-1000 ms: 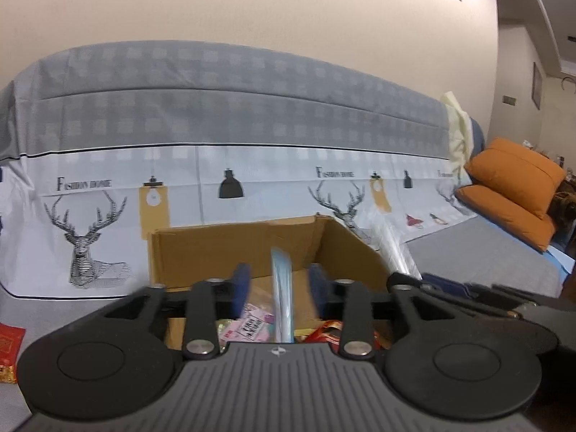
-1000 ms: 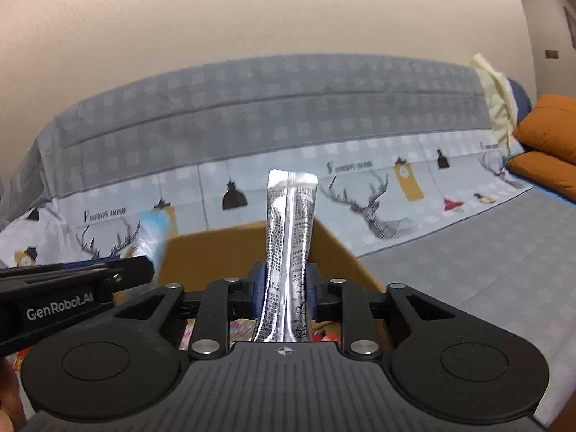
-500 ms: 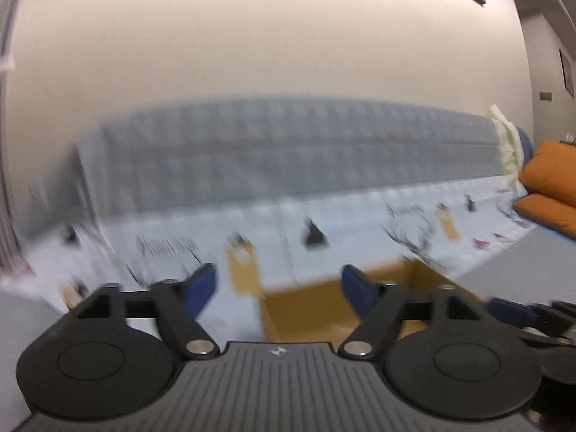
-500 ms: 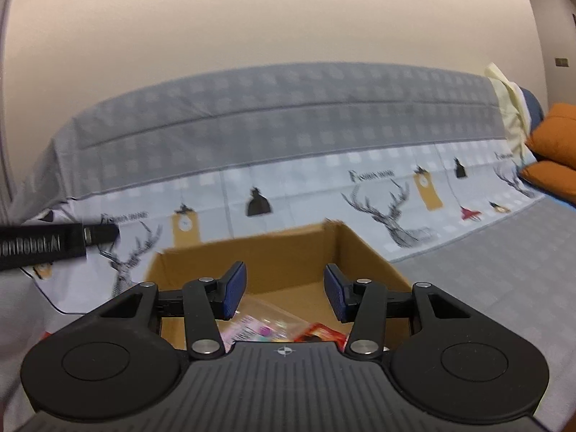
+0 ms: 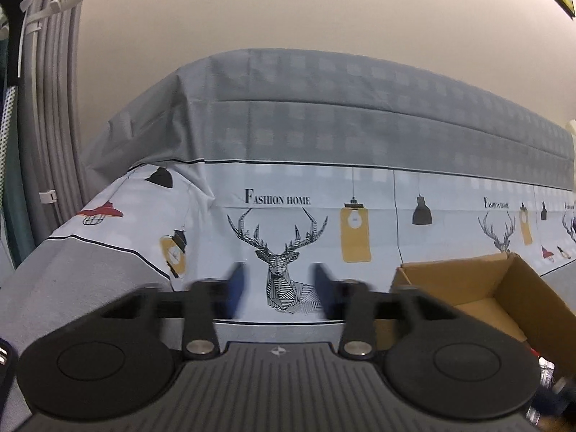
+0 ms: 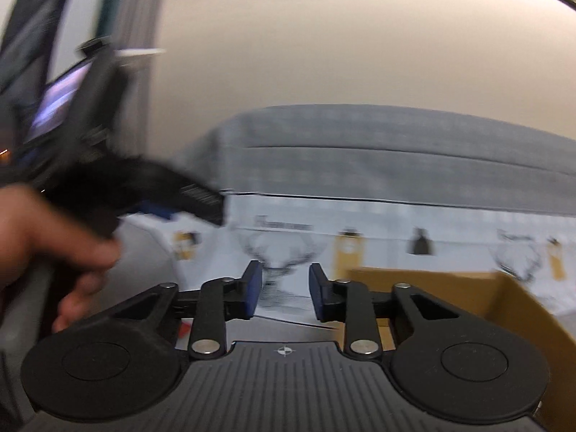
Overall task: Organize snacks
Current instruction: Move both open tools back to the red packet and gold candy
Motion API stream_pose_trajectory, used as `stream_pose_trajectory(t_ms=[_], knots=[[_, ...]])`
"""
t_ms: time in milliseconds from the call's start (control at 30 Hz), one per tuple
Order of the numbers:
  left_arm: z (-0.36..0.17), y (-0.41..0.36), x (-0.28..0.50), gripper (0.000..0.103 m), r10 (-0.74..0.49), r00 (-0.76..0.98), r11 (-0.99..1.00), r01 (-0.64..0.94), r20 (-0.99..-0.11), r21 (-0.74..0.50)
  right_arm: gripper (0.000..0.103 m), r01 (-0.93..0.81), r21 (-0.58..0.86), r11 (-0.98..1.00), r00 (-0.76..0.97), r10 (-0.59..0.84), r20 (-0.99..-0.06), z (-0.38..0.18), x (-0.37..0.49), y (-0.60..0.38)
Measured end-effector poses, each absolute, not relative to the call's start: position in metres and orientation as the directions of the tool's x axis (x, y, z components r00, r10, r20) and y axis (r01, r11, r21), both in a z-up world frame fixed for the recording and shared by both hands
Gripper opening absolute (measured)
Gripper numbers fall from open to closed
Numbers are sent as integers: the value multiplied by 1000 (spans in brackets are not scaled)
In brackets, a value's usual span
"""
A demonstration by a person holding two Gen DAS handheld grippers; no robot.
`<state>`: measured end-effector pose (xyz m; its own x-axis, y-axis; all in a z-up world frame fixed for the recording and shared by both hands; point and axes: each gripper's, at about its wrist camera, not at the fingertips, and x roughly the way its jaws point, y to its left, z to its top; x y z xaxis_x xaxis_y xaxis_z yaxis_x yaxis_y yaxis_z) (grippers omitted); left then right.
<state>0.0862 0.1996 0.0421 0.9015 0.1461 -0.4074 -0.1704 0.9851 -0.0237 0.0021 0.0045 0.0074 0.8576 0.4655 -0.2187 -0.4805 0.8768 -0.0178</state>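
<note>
An open cardboard box [image 5: 504, 288] sits on the grey surface at the lower right of the left wrist view; it also shows at the right of the right wrist view [image 6: 511, 302]. My left gripper [image 5: 277, 293] is open and empty, left of the box, facing the deer-print cover. My right gripper [image 6: 282, 293] is open and empty, also left of the box. The left gripper body [image 6: 144, 187], held by a hand [image 6: 43, 223], shows blurred in the right wrist view. The box's contents are hidden from here.
A sofa back draped in a grey and white deer-print cover [image 5: 324, 180] fills the background. Grey pipes and a curtain [image 5: 54, 108] stand at the far left. A small red item [image 6: 184, 328] lies on the surface behind the right gripper.
Both grippers let go of their snack packets over the box, opened, and swung left away from it. The box has shifted to the right in both views.
</note>
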Motion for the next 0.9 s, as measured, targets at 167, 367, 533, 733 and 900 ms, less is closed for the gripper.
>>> stream_pose_trajectory(t_ms=[167, 367, 533, 733, 900], knots=[[45, 212, 93, 10, 161, 896, 981, -192, -414, -32, 28, -564, -30, 825, 803, 540, -250, -3, -2, 47], [37, 255, 86, 10, 284, 869, 935, -345, -405, -85, 28, -643, -28, 766, 720, 591, -363, -33, 18, 103], [31, 293, 82, 10, 379, 821, 851, -490, -426, -188, 33, -654, 7, 757, 671, 584, -457, -61, 41, 137], [32, 301, 80, 10, 421, 799, 813, -543, -429, -213, 59, -686, 37, 726, 610, 602, -515, -87, 57, 167], [32, 297, 85, 12, 460, 781, 805, -568, -423, -173, 74, -706, 85, 703, 573, 637, -515, -104, 76, 188]])
